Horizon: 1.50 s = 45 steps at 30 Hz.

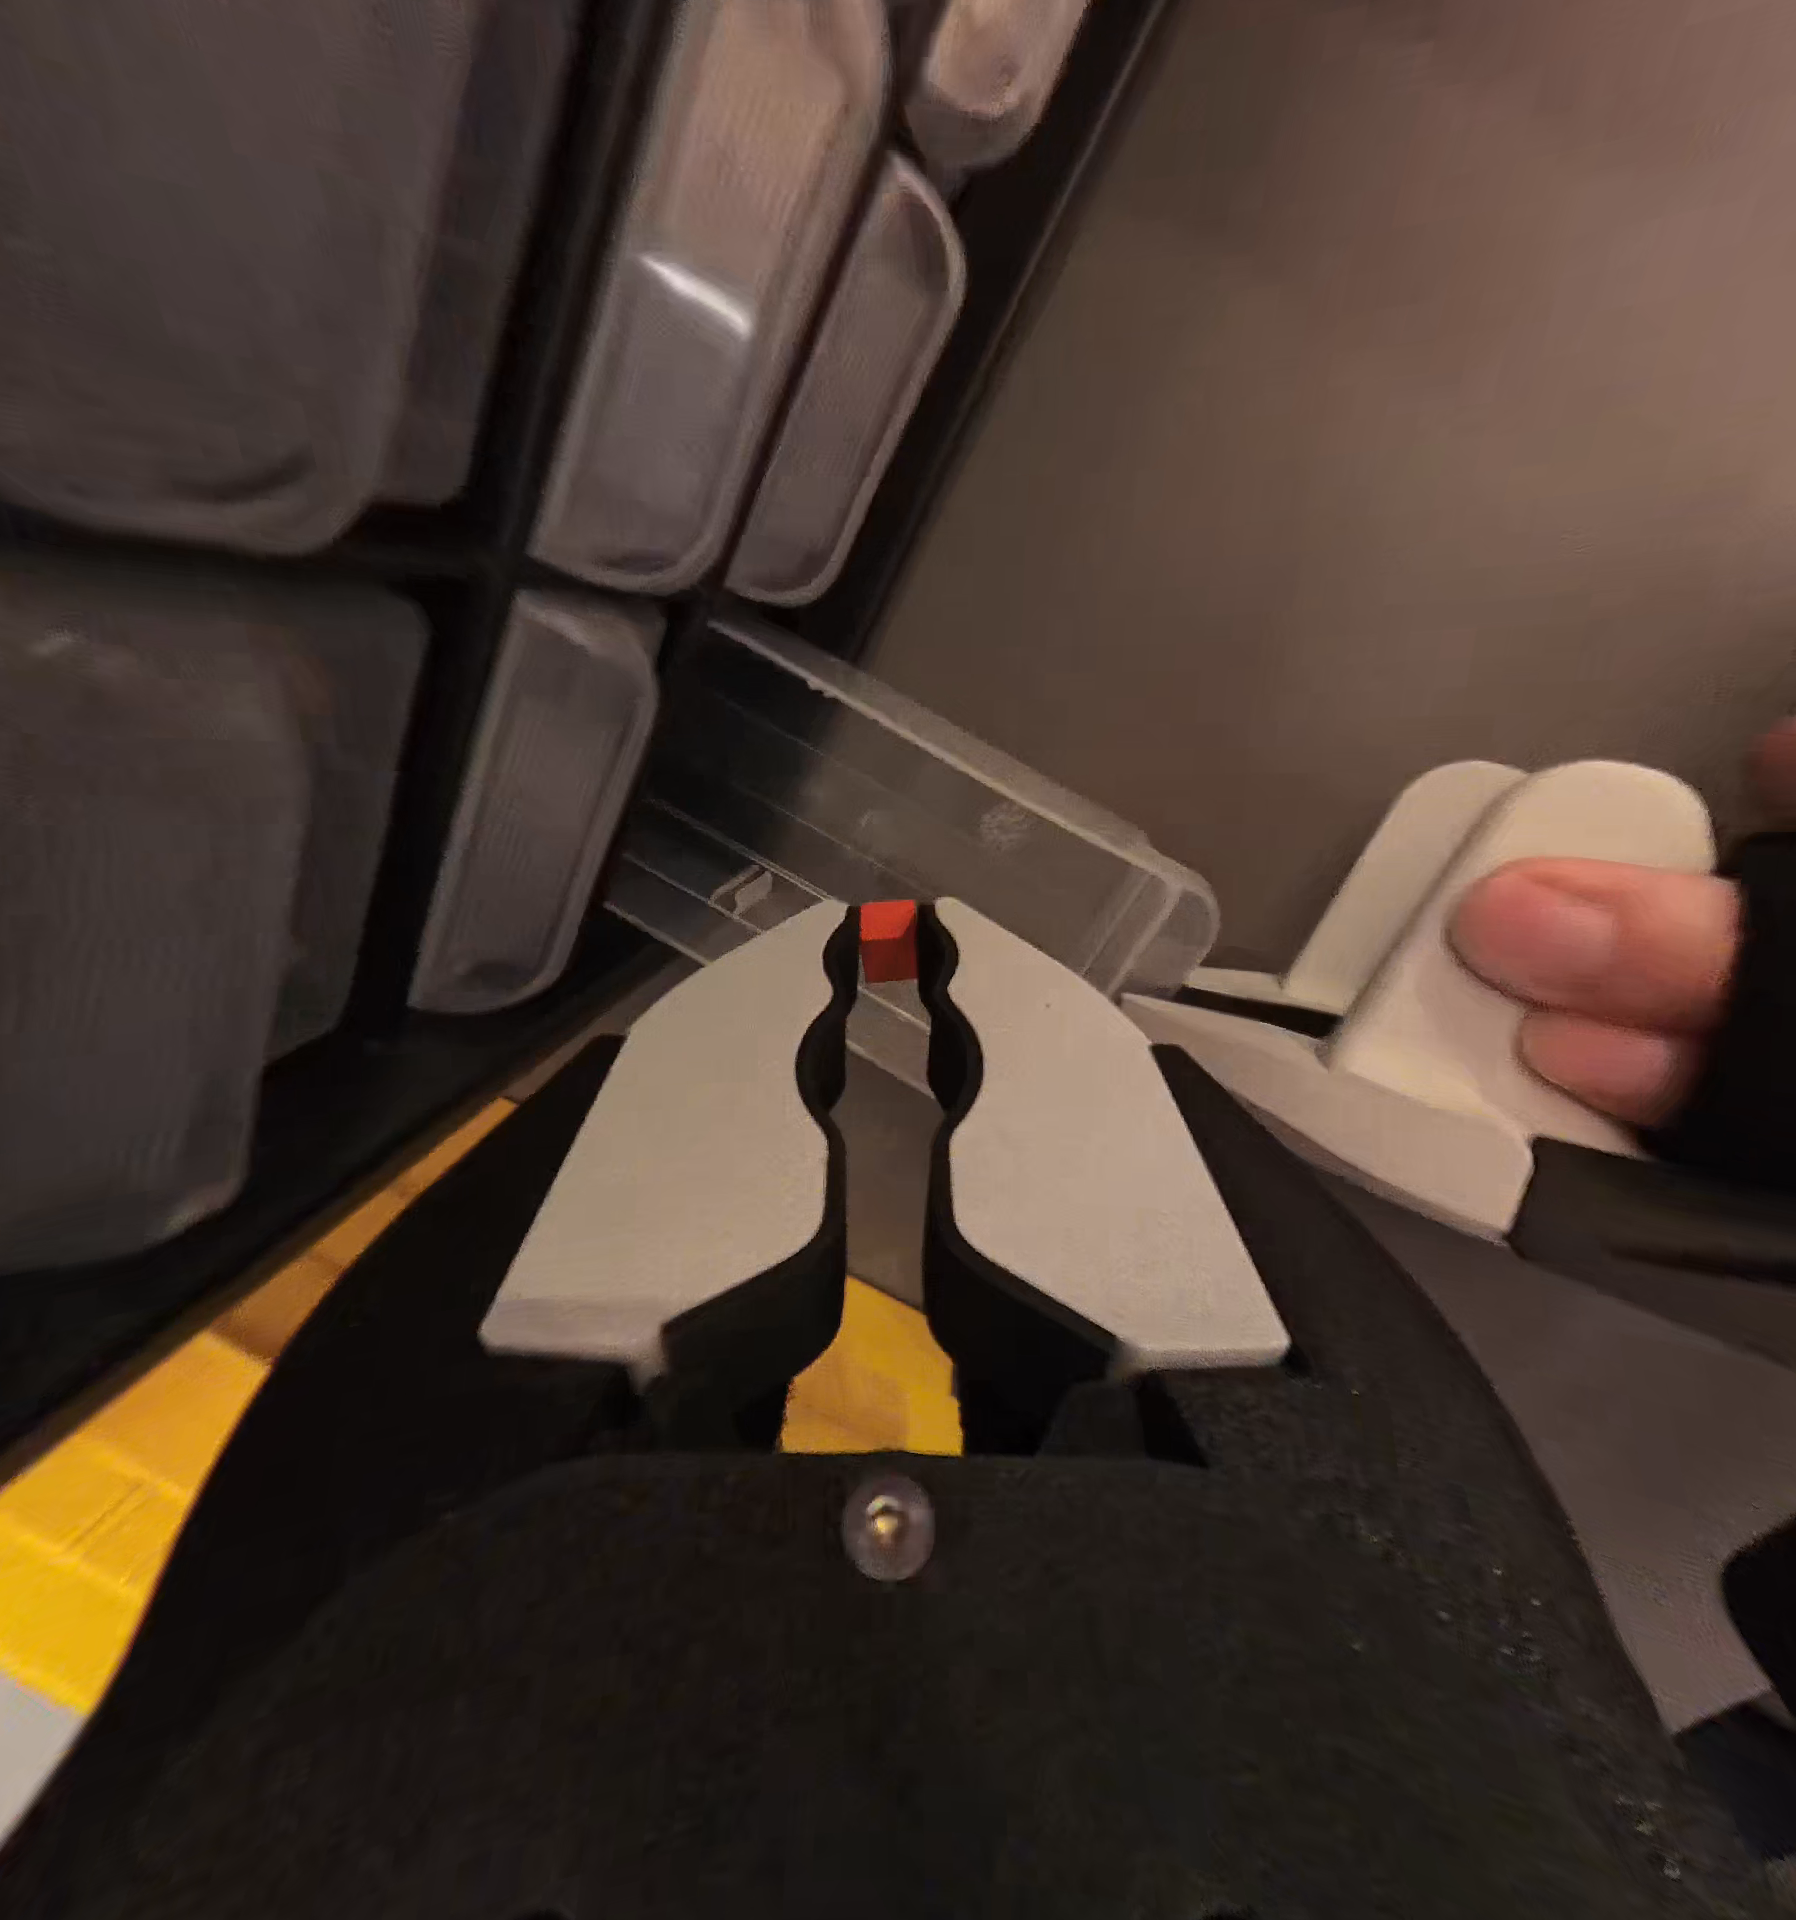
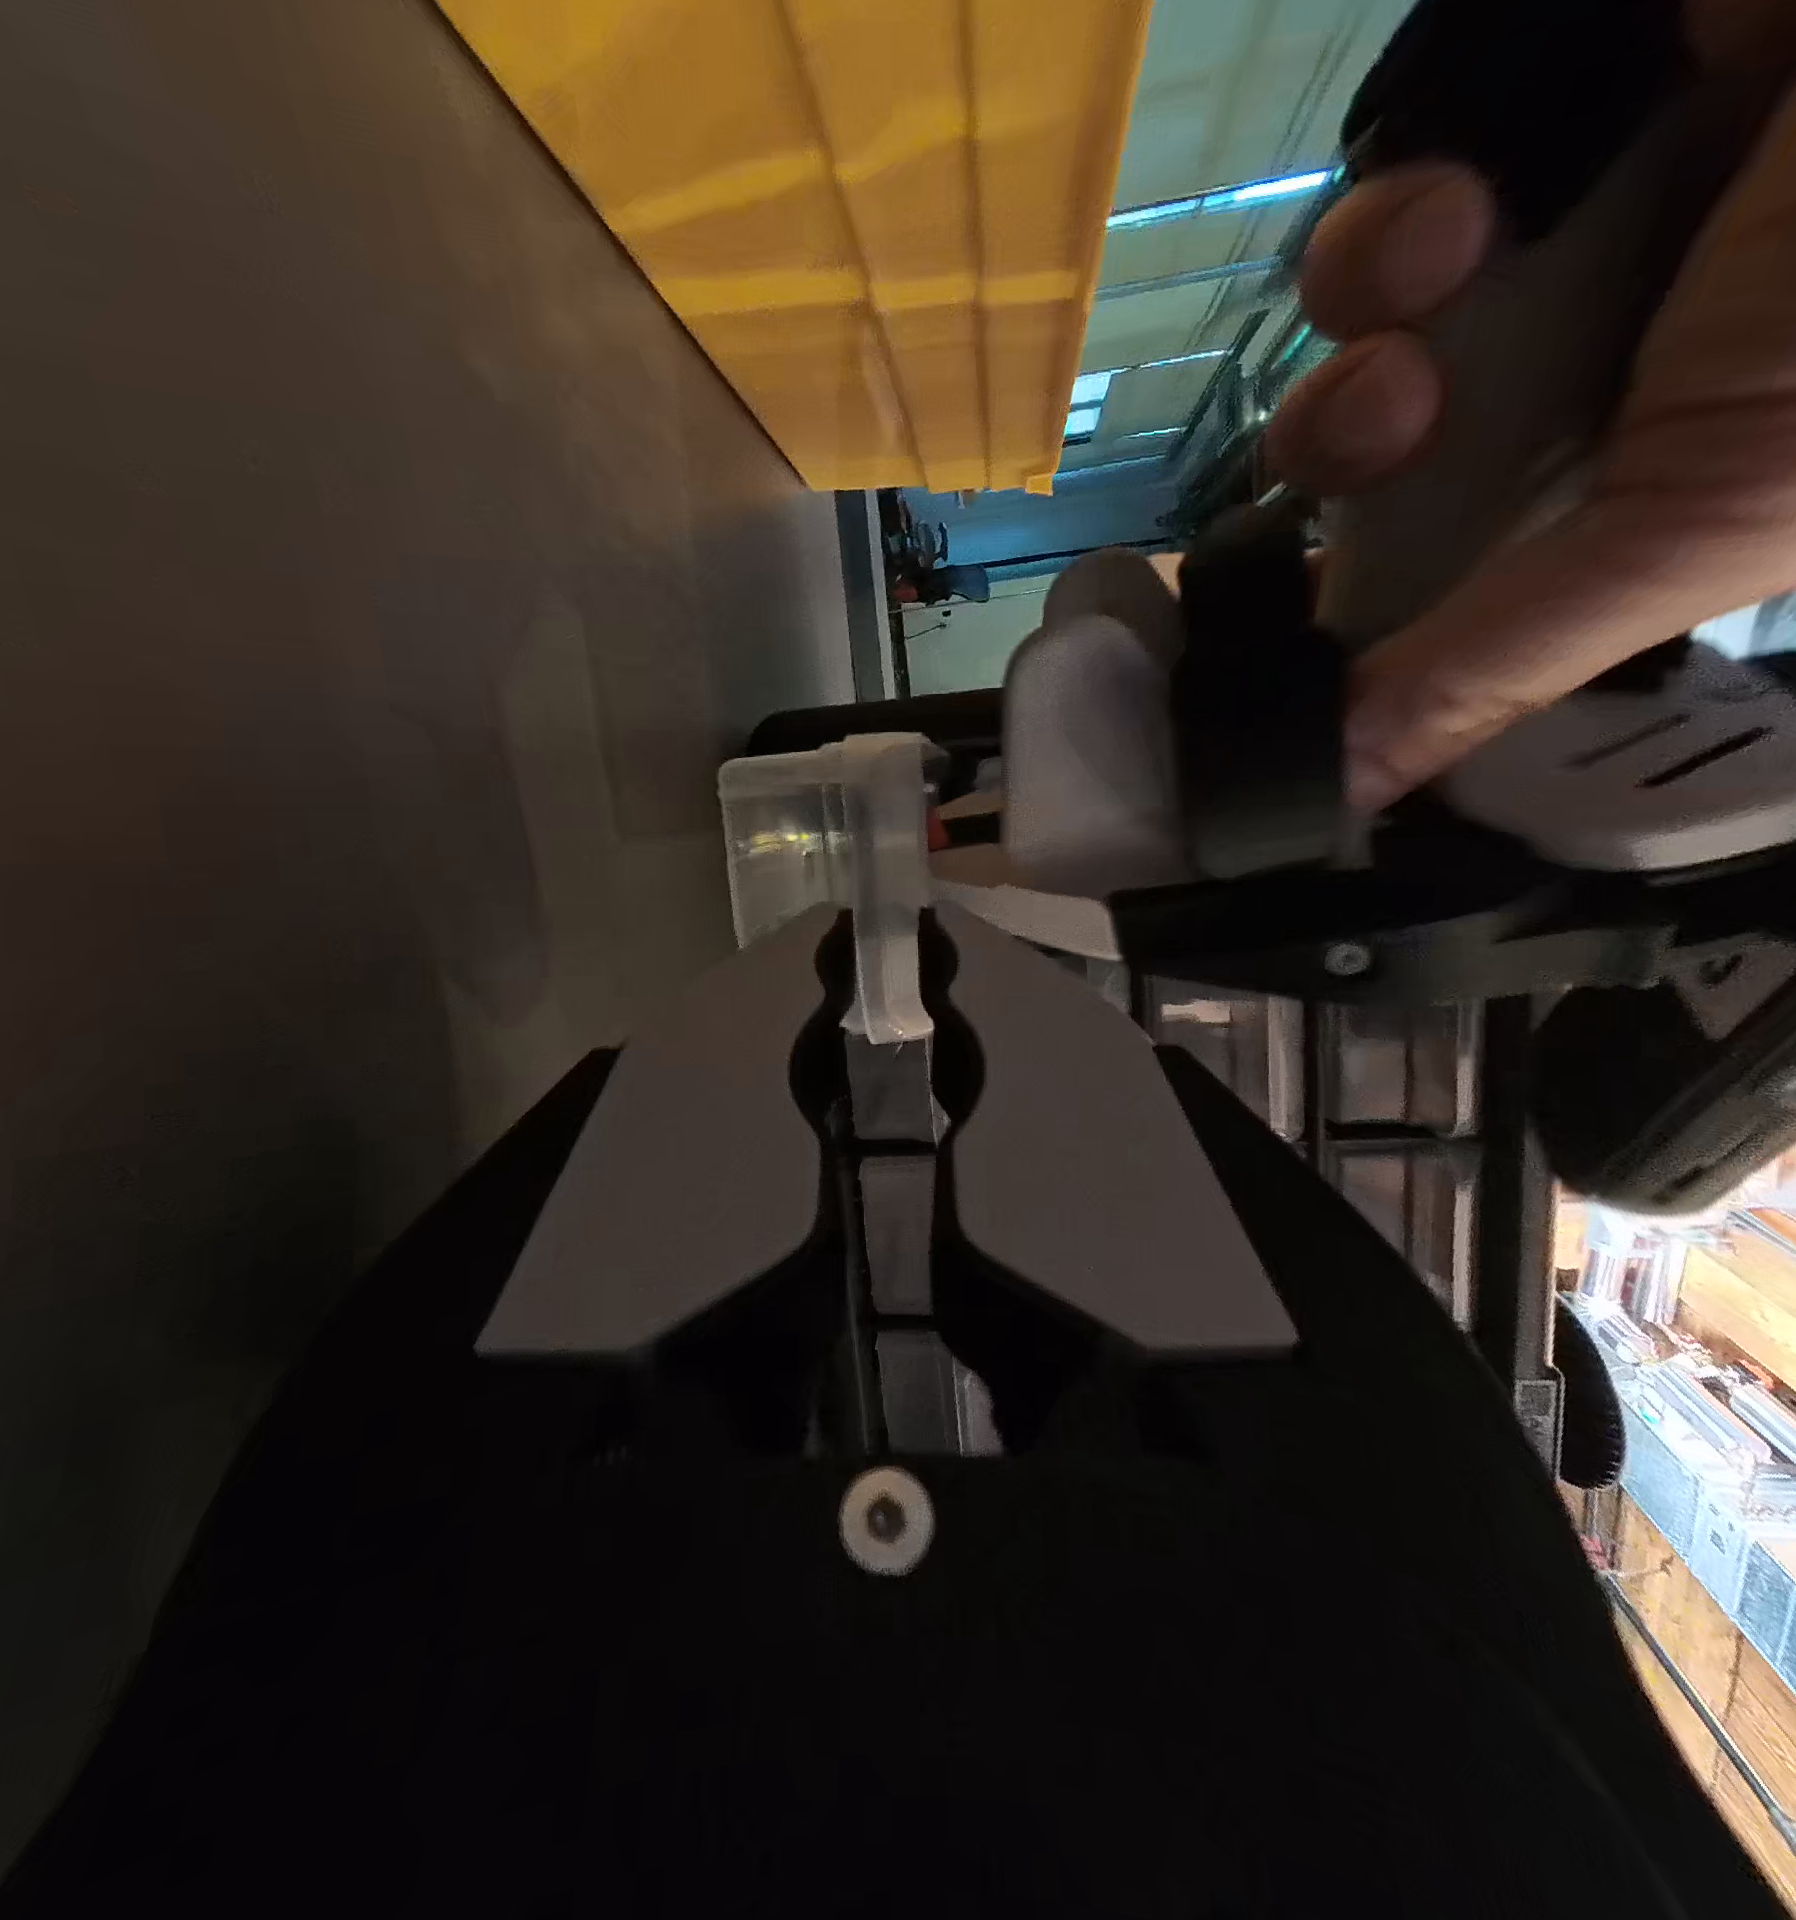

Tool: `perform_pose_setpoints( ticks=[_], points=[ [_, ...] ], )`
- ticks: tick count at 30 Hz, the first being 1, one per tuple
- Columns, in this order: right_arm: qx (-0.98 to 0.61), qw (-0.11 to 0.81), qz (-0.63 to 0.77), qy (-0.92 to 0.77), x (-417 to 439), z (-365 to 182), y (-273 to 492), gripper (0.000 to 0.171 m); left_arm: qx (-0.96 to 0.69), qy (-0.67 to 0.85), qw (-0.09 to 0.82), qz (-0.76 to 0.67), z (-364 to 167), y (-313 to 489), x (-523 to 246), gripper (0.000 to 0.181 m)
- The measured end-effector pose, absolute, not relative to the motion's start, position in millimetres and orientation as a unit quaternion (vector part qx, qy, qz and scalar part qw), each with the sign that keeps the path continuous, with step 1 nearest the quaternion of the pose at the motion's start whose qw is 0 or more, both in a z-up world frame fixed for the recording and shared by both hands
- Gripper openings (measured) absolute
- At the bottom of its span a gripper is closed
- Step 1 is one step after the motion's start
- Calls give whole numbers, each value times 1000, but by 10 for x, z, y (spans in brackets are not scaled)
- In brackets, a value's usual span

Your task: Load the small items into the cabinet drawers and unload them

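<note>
Left gripper (image 1: 889,940) clenched on 1 small red block (image 1: 886,940), pinched right at the fingertips. Held just in front of a clear drawer (image 1: 925,821) pulled well out of the black cabinet (image 1: 478,571), block level with the drawer's near side wall, not yet inside as far as can be told.

Right gripper (image 2: 886,971) closed on the drawer's clear front tab (image 2: 881,935), gripping it between the pads. Seen also at the right of the left wrist view, with a hand (image 1: 1600,977) wrapped round its grey handle.

Other drawers (image 1: 655,343) in the cabinet pushed in, frosted, contents not readable. Yellow surface (image 1: 125,1475) under the cabinet's near edge; plain grey wall (image 1: 1393,364) to the right.

Judging progress: 1 drawer open and held, 1 item in hand and close to the opening, so the loading of this piece looks about halfway. Left for this piece: carrying the block over the open top, releasing it, pushing the drawer shut. Whether other items are already loaded or taken out, cannot tell; none visible inside the open drawer.
</note>
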State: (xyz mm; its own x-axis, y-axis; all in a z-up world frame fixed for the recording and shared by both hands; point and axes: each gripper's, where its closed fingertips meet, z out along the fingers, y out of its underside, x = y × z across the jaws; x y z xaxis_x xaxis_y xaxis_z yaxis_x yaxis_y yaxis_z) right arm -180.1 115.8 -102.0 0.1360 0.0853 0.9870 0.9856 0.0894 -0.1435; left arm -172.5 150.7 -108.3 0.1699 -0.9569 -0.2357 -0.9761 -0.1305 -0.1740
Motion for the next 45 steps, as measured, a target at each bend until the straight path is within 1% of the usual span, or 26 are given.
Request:
perform_pose_setpoints(
  ticks=[5,16,17,20,23,27,30,33,36,40,42,45],
  points=[
    [-539,533,-409,-508,-1772,-1024,1165,13,-703,688,152,94,-1216,1580,-1708,10],
    [-550,525,-400,-512,-1765,-1060,1167,13,-695,698,133,112,-1261,1664,-1682,12],
    [-551,525,-399,-511,-1764,-1061,1166,13,-690,702,137,114,-1256,1664,-1676,15],
    [-553,525,-398,-511,-1761,-1061,1169,13,-673,708,173,127,-1179,1680,-1660,15],
    [-555,526,-395,-509,-1748,-1061,1177,13,-671,697,232,101,-930,1603,-1641,14],
    [-555,530,-394,-506,-1750,-1062,1190,14,-671,655,348,0,-199,1426,-1604,14],
    [-552,533,-396,-505,-1757,-1064,1206,14,-661,601,442,-74,493,1360,-1668,23],
    [-550,534,-403,-500,-1745,-1058,1245,14,-661,553,485,-147,949,1277,-1827,32],
    [-551,536,-407,-494,-1725,-1064,1295,16,-655,530,500,-200,1114,1192,-1997,37],
    [-553,534,-416,-486,-1707,-1078,1389,20,-651,519,497,-246,1114,1097,-2237,49],
    [-556,532,-424,-478,-1684,-1084,1464,22,-639,509,507,-275,1157,1061,-2329,49],
    [-562,531,-428,-468,-1651,-1083,1574,23,-619,490,522,-324,1355,1030,-2402,50]
  ],
)
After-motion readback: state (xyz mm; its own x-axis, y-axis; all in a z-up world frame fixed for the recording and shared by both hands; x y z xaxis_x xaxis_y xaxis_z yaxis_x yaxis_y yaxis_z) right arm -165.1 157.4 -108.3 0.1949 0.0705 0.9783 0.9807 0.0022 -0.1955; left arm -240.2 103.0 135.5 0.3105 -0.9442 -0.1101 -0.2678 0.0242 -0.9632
